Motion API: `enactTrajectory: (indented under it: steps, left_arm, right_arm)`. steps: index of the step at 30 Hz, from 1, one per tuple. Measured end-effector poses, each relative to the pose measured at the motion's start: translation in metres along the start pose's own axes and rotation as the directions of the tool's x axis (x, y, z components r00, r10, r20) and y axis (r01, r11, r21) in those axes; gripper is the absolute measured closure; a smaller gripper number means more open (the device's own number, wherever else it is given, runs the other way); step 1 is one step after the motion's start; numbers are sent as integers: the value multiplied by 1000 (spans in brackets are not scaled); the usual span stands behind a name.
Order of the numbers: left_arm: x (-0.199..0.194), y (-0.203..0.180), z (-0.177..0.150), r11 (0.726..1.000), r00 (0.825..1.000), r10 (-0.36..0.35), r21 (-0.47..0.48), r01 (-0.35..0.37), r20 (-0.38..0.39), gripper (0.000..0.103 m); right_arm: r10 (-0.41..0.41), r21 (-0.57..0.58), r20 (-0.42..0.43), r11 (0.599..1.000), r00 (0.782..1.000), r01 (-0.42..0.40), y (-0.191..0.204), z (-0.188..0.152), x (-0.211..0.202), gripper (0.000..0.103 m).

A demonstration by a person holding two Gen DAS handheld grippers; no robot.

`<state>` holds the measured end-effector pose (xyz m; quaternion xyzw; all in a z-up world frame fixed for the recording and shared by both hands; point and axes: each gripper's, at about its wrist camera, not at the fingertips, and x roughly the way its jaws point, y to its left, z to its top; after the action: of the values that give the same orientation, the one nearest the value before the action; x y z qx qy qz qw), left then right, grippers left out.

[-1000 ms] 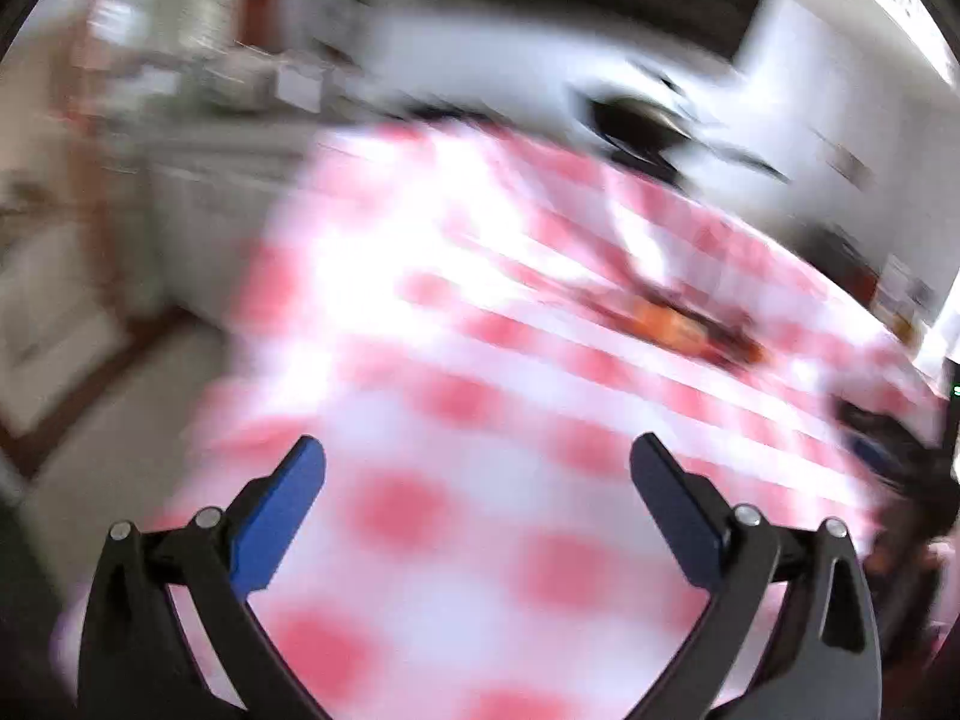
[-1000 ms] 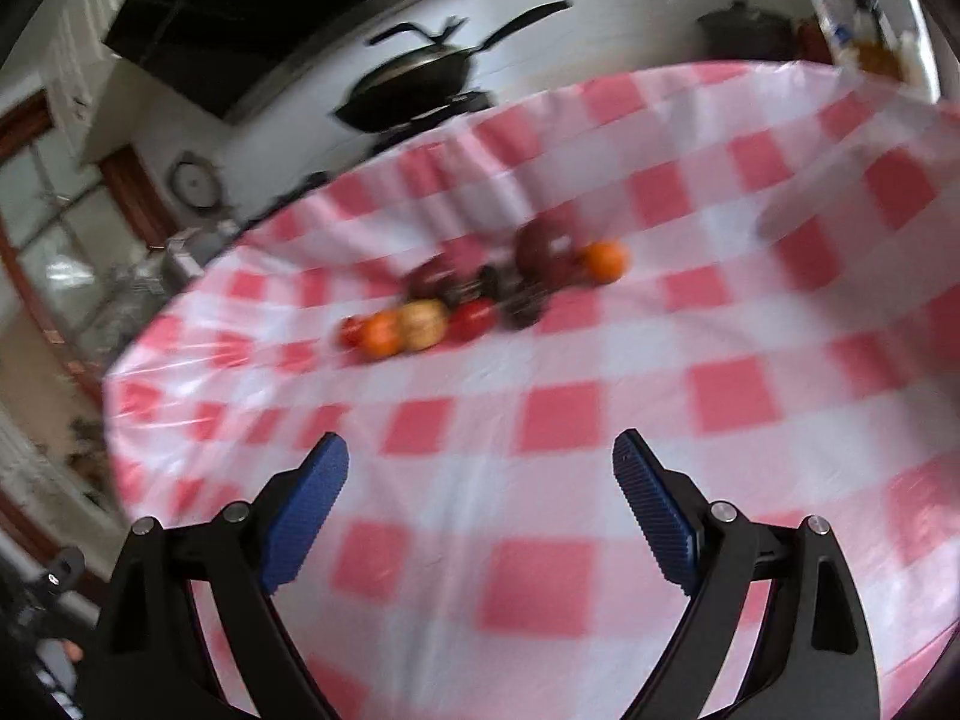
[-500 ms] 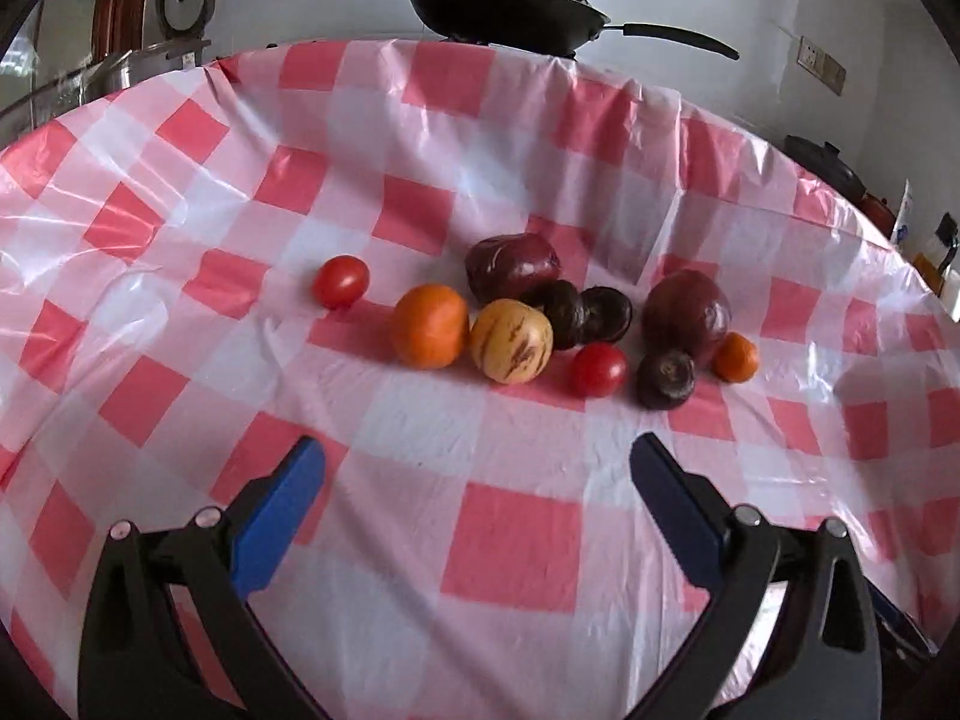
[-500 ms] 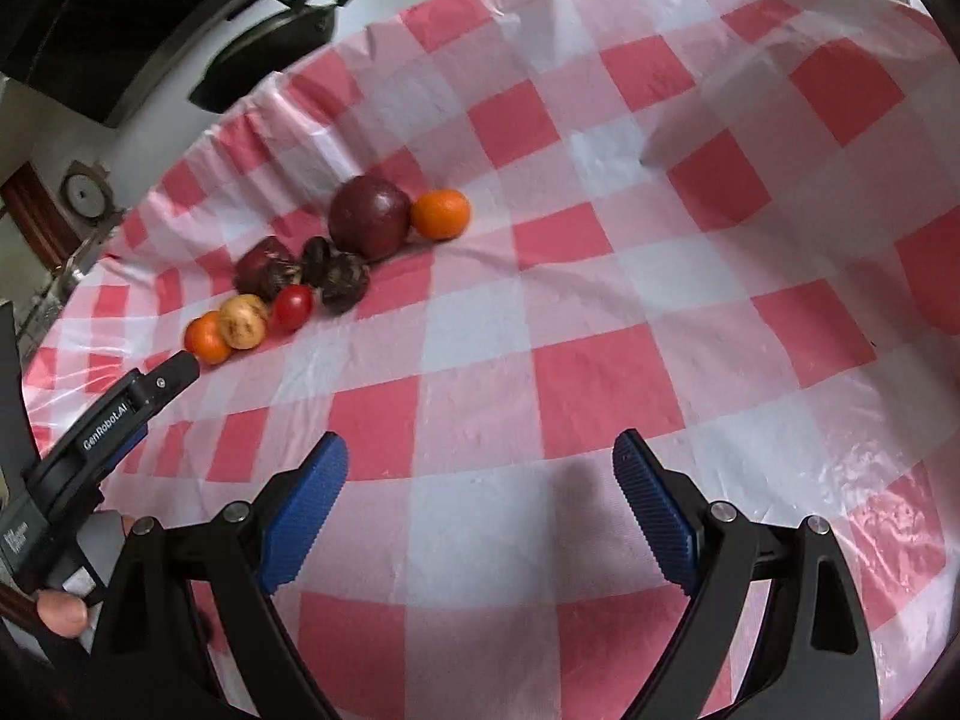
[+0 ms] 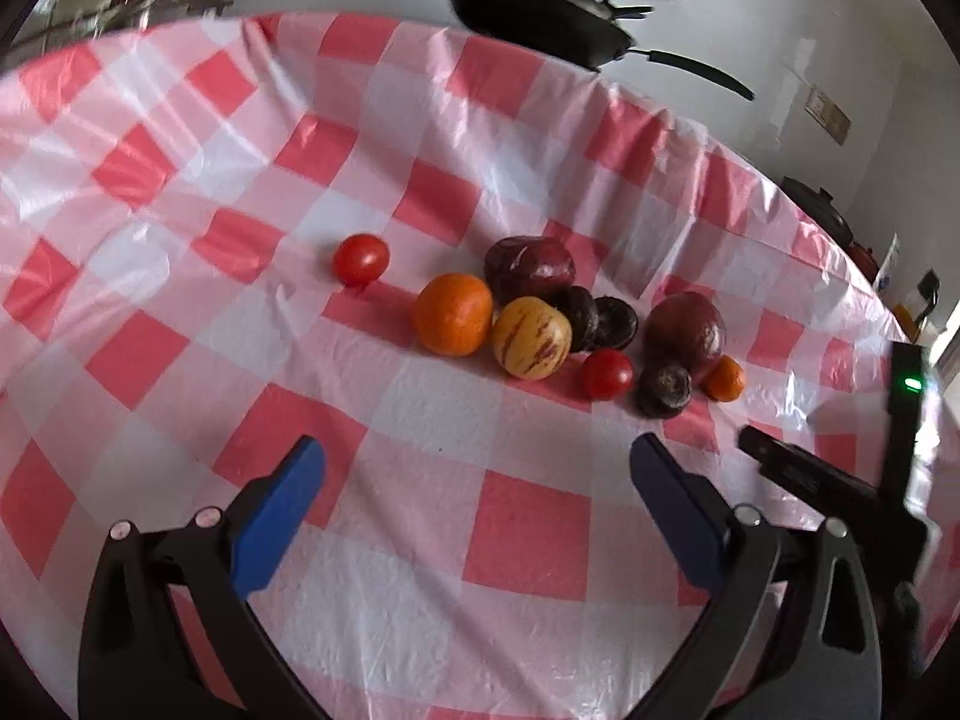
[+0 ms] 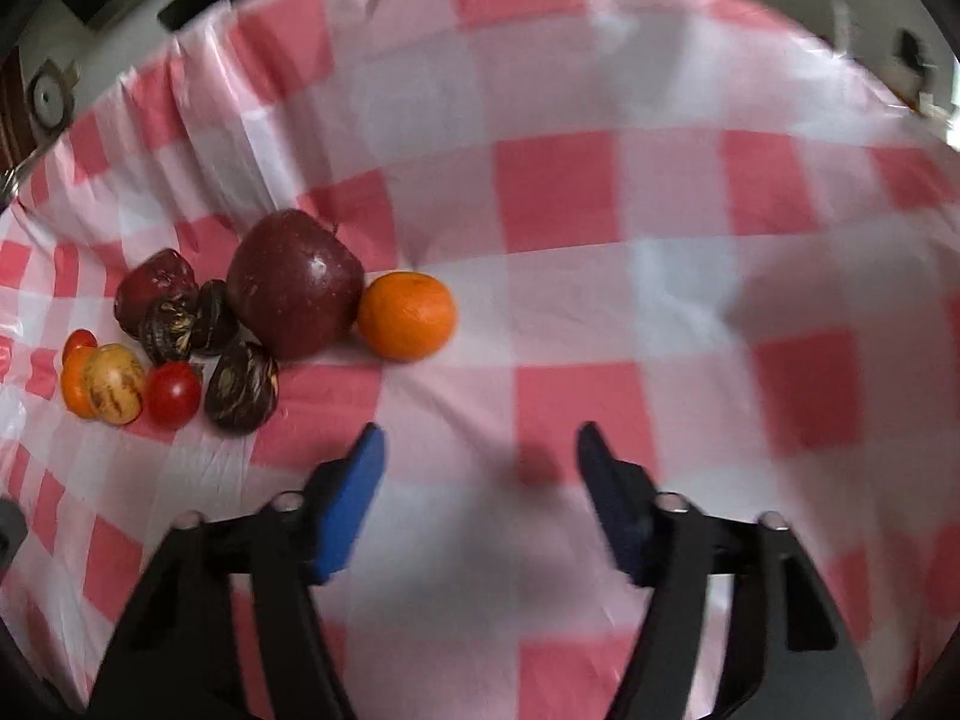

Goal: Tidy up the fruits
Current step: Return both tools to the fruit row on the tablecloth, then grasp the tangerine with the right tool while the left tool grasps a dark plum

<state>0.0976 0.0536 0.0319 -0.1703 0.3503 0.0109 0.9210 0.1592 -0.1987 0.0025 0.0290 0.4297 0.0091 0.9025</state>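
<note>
A row of fruit lies on the red-and-white checked tablecloth [image 5: 522, 528]. In the left wrist view I see a tomato [image 5: 360, 258], an orange [image 5: 452, 314], a striped yellow fruit [image 5: 531, 337], two dark red apples [image 5: 529, 269] [image 5: 686, 328], several dark passion fruits [image 5: 663, 390], a second tomato [image 5: 607, 374] and a small orange [image 5: 724, 378]. My left gripper [image 5: 477, 462] is open, short of the row. My right gripper [image 6: 480, 450] is open and empty, close in front of the small orange [image 6: 407, 315] and the big apple [image 6: 295, 292]. It also shows at the right of the left wrist view [image 5: 798, 468].
A black frying pan [image 5: 540, 18] stands on the counter beyond the table's far edge. A dark pot [image 5: 819, 210] and bottles stand at the far right. The tablecloth [image 6: 660, 300] stretches bare to the right of the fruit.
The left view swung from a blur onto the fruit row. My right gripper moved in close to the small orange and big apple, and its fingers narrowed somewhat.
</note>
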Motion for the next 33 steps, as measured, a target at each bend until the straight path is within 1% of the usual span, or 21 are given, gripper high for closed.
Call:
enactTrajectory:
  steps: [1,4,6,11,16,17,18,19,22,24,25,26,30,33]
  left_arm:
    - [2,3,1,1000,1000,-8,-20,7,-11,1]
    - [6,14,2,997,999,-23,-80,21,-35,1]
    - [7,17,2,995,999,-31,-99,27,-45,1]
    - [8,16,2,995,999,-28,-93,24,-46,1]
    - [8,15,2,996,999,-27,-81,23,-47,1]
    - [8,15,2,996,999,-27,-81,23,-47,1]
    - [9,16,2,996,998,-27,-82,23,-49,1]
    - [9,16,2,996,998,-29,-83,25,-50,1]
    - [8,16,1,996,998,-41,-80,37,-46,1]
    - [6,16,0,996,997,-68,-65,65,-36,1]
    - [6,16,0,995,997,-75,-62,73,-33,1]
    - [5,16,0,995,996,-81,-62,79,-33,1]
    - [5,11,-1,995,995,-90,-39,88,-34,1]
    - [0,3,-2,997,997,-80,5,80,-12,1]
  right_arm:
    - [9,-1,-14,1000,1000,-9,2,6,7,51]
    - [21,-23,-15,1000,1000,-21,10,20,20,53]
    - [19,-39,-16,999,1000,-20,15,25,25,54]
    - [45,-12,-12,999,999,-45,16,36,34,55]
    - [31,-16,-15,999,999,-31,19,47,41,55]
    - [34,-16,-14,999,999,-34,18,48,42,59]
    - [55,-12,-8,998,998,-55,17,48,41,62]
    - [63,-6,-8,998,998,-63,16,48,41,62]
    - [111,37,27,993,993,-112,7,40,29,62]
    - [145,89,64,985,987,-151,-3,32,15,62]
    - [174,118,78,976,982,-182,-12,23,9,62]
    - [219,157,101,960,970,-233,-20,13,-2,62]
    - [249,240,135,931,959,-275,-38,-21,-33,62]
    - [233,284,186,917,955,-279,-52,-37,-53,62]
